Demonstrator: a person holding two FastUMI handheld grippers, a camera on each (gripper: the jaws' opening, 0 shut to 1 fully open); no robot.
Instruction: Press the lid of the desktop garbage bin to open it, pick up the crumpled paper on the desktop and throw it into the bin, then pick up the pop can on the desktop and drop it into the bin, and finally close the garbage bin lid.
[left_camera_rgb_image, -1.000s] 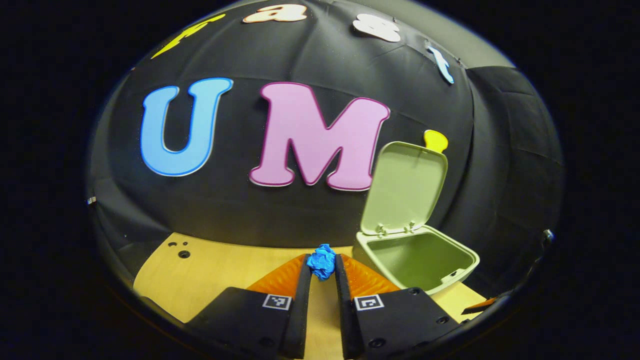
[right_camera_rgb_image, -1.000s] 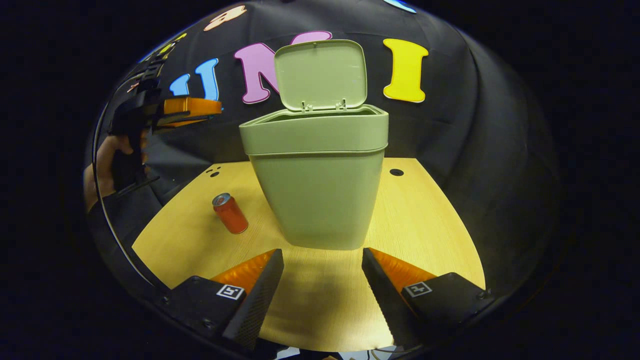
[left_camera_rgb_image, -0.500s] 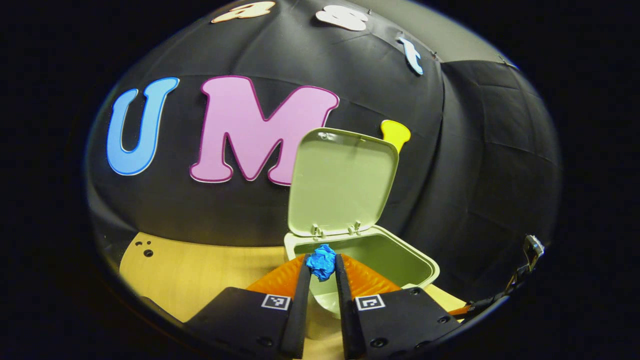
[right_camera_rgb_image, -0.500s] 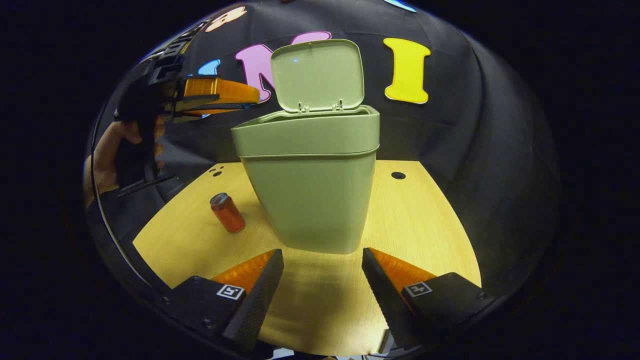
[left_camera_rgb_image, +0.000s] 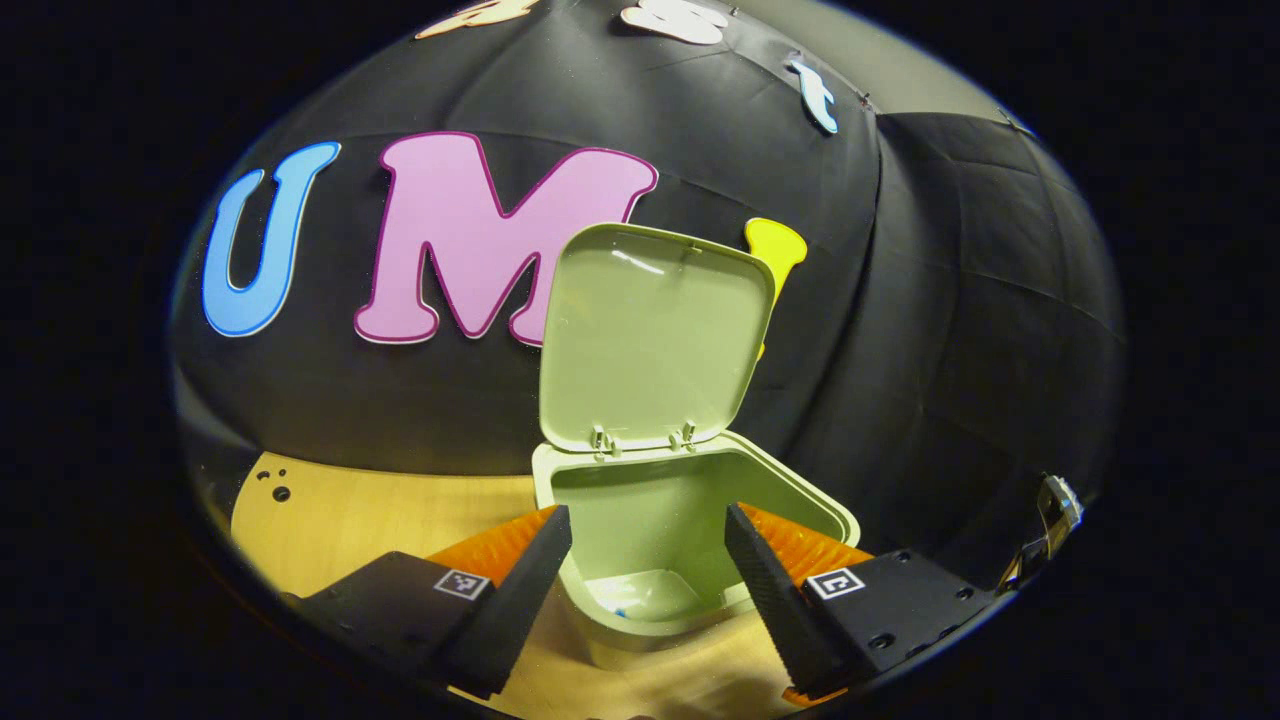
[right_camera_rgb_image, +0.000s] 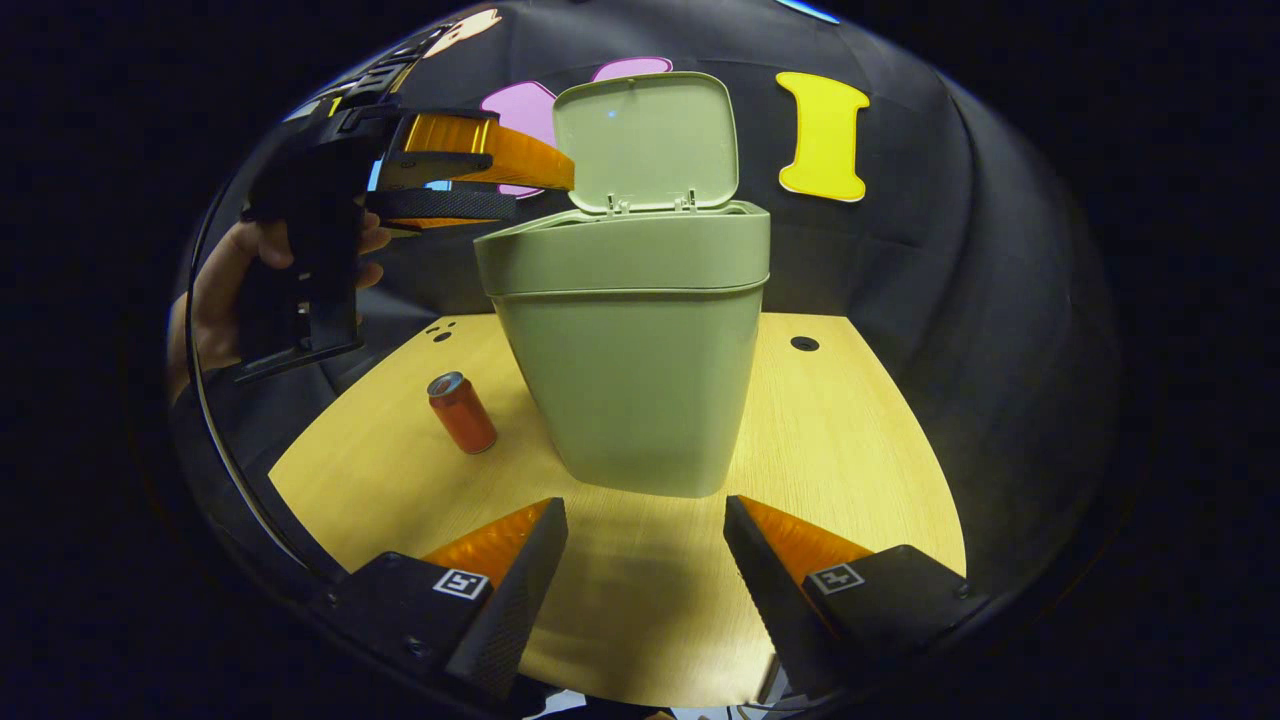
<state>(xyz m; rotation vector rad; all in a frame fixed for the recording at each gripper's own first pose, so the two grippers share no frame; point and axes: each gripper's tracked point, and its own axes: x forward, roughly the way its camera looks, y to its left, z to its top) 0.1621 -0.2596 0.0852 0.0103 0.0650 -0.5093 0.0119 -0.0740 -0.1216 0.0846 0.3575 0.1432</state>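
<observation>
Wooden table (right_camera_rgb_image: 850, 420): upright red pop can (right_camera_rgb_image: 462, 412) near left edge beside green plastic bin (right_camera_rgb_image: 625, 370), under empty, spread left tool (left_camera_rgb_image: 648, 545); right tool (right_camera_rgb_image: 645, 560) likewise, farther.

left tongs (left_camera_rgb_image: 648, 545) spread, right tongs (right_camera_rgb_image: 645, 530) spread

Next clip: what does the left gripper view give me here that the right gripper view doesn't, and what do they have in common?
Left gripper view alone: it looks down into the open bin, where a small blue scrap lies on the bottom, seen between the left gripper fingers, which stand apart.

Right gripper view alone: the bin's outside wall, the pop can standing on the table beside it, the hand holding the left gripper up at the rim, and the right gripper open and empty.

Both: the bin, its lid raised upright, the wooden table.
</observation>
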